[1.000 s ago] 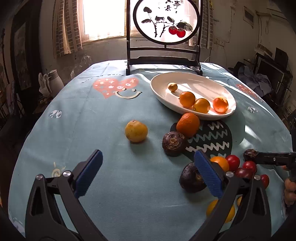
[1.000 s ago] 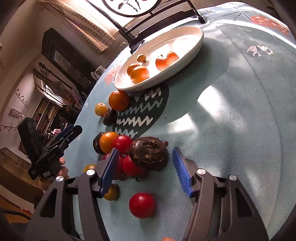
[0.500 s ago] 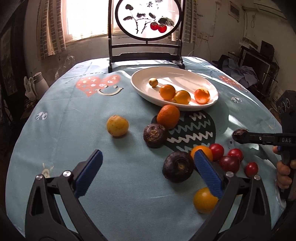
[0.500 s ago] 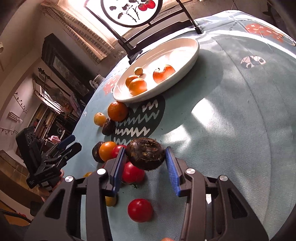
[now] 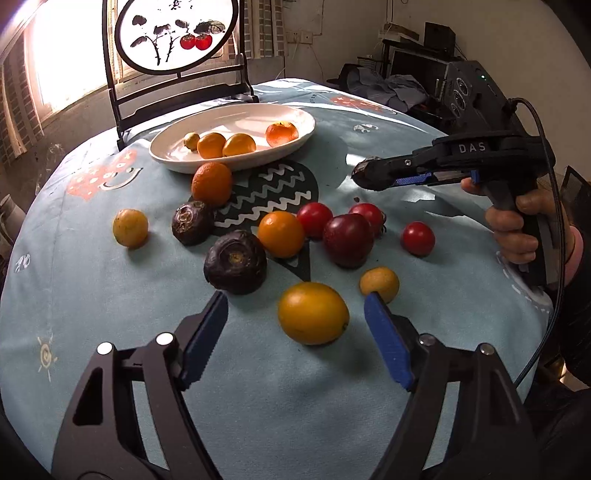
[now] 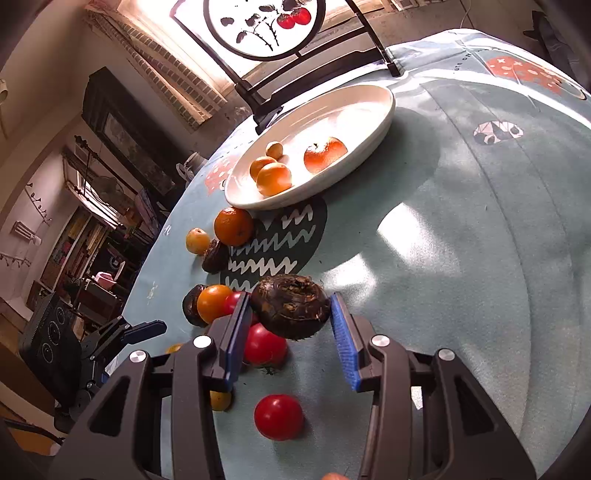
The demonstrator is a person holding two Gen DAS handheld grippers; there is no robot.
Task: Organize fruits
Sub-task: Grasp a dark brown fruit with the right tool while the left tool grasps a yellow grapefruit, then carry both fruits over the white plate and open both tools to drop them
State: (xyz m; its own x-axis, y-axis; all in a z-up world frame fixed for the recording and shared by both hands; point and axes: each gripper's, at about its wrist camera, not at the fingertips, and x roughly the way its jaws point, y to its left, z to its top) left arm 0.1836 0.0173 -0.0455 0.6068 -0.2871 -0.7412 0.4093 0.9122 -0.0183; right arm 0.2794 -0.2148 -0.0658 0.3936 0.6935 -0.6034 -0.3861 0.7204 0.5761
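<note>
My right gripper point(image 6: 290, 319) is shut on a dark brown wrinkled fruit point(image 6: 290, 310) and holds it above the blue tablecloth; it also shows in the left wrist view point(image 5: 369, 175). My left gripper point(image 5: 295, 319) is open, its blue pads either side of a yellow fruit point(image 5: 313, 312) on the cloth. A white oval plate point(image 5: 295, 142) at the back holds several orange fruits point(image 5: 211, 145). Loose on the cloth lie red tomatoes point(image 5: 418, 238), a dark plum point(image 5: 348, 240), oranges point(image 5: 281, 234) and two dark wrinkled fruits point(image 5: 235, 266).
A black stand with a round painted screen point(image 5: 173, 35) rises behind the plate. A small yellow fruit point(image 5: 379, 284) lies by my left gripper's right pad. Another yellow fruit point(image 5: 130, 228) sits at the left. Furniture and electronics stand beyond the table's right edge.
My right gripper closed on the dark wrinkled fruit and lifted it off the cloth. My left gripper moved right and forward, bringing the yellow fruit between its open pads.
</note>
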